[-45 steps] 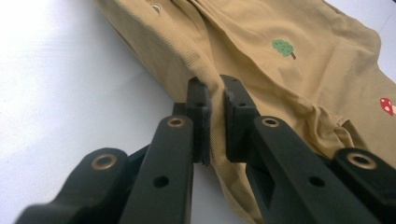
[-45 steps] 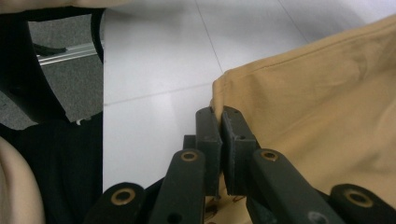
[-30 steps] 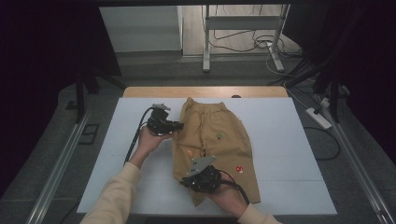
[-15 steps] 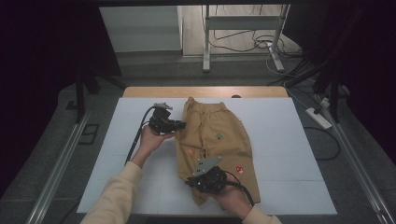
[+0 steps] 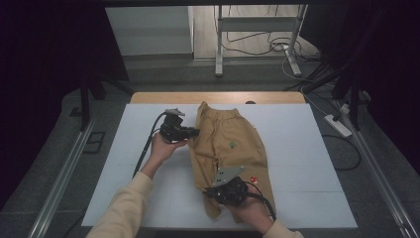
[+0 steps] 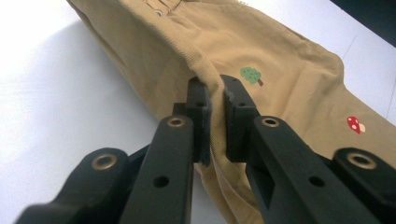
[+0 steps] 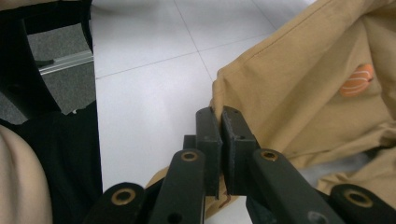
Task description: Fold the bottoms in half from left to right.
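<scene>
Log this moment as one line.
item: tan trousers on white table | left gripper: shut on trousers' side edge | right gripper: shut on trousers' leg end | prints: tree, mushroom

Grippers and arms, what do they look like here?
Both are black two-jaw tools with brass-coloured rivets on the arms: left tool, right tool. A grey three-cornered plate tops the right one. Black cables trail back. The person wears a cream long sleeve.

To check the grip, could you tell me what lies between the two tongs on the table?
In the high view, only the tan trousers span from the left tongs to the right tongs.
</scene>
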`<state>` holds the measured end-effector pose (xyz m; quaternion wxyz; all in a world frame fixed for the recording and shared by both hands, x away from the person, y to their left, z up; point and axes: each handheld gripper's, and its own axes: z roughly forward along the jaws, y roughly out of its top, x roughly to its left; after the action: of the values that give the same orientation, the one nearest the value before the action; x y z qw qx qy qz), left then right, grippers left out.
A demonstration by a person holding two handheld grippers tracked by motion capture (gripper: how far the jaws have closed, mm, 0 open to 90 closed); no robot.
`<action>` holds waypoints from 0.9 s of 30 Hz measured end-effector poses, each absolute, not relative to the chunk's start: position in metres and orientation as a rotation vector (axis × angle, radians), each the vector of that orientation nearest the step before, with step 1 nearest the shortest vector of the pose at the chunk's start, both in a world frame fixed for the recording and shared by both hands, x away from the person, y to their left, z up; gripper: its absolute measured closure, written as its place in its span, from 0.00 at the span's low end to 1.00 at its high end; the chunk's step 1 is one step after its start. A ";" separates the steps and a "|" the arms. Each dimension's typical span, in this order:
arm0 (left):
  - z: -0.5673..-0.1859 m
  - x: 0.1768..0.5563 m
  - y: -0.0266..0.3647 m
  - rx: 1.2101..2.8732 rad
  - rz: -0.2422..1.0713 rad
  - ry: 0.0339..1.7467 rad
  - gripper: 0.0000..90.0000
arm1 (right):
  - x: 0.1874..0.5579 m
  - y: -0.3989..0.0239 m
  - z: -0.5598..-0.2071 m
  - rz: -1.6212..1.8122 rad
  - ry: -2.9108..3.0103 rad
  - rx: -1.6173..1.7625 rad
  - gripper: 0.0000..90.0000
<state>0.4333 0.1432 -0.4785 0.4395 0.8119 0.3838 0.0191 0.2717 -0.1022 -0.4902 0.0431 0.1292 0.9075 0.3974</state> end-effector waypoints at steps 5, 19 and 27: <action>-0.477 0.433 0.142 2.015 0.049 0.948 0.92 | 0.272 -0.109 -0.489 1.218 2.761 0.417 0.96; -0.475 0.431 0.132 2.018 0.049 0.928 0.92 | 0.273 -0.121 -0.490 1.208 2.753 0.454 0.96; -0.478 0.434 0.125 2.030 0.041 0.932 0.92 | 0.271 -0.131 -0.484 1.221 2.730 0.474 0.96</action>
<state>0.4335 0.1252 -0.4777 0.4383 0.8167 0.3749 0.0166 0.2712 -0.1305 -0.4843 0.0567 0.1564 0.9002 0.4025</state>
